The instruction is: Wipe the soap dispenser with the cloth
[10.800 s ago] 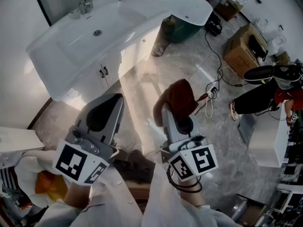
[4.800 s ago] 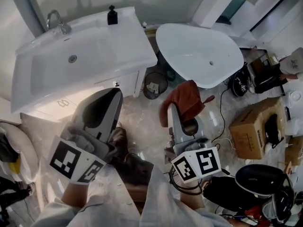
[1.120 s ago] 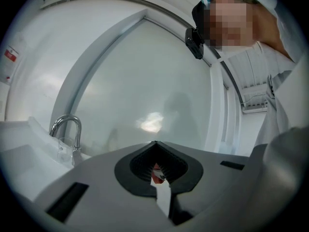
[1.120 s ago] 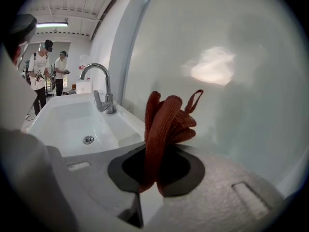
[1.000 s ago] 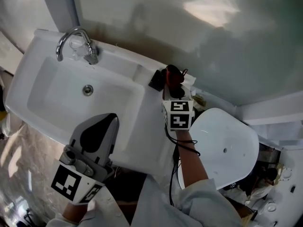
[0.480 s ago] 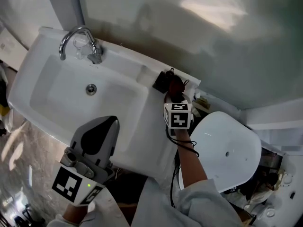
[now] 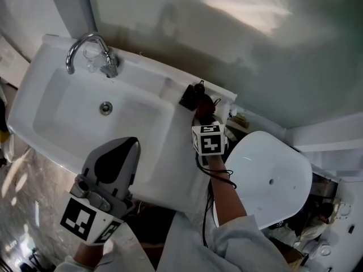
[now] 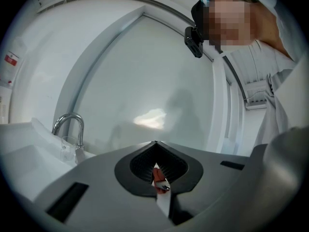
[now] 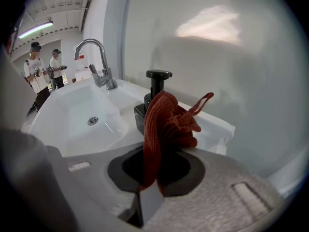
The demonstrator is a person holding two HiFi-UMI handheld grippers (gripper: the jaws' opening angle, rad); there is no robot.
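My right gripper [image 9: 155, 166] has its jaws clamped on the cloth [image 9: 166, 124], which I've now brought up against the dispenser [image 9: 154, 81] at the sink's [image 7: 142, 174] back right corner, so wiping can begin; the left gripper [image 8: 155, 146] is closed, empty, by the front edge

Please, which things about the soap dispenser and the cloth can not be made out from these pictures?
1. Right gripper view: the cloth covers most of the body of the soap dispenser, so whether the two touch cannot be told.
2. Head view: both are too small to show contact, dirt or any label.
3. Left gripper view: the own body of the left gripper hides the dispenser; only a red sliver shows through a small gap.
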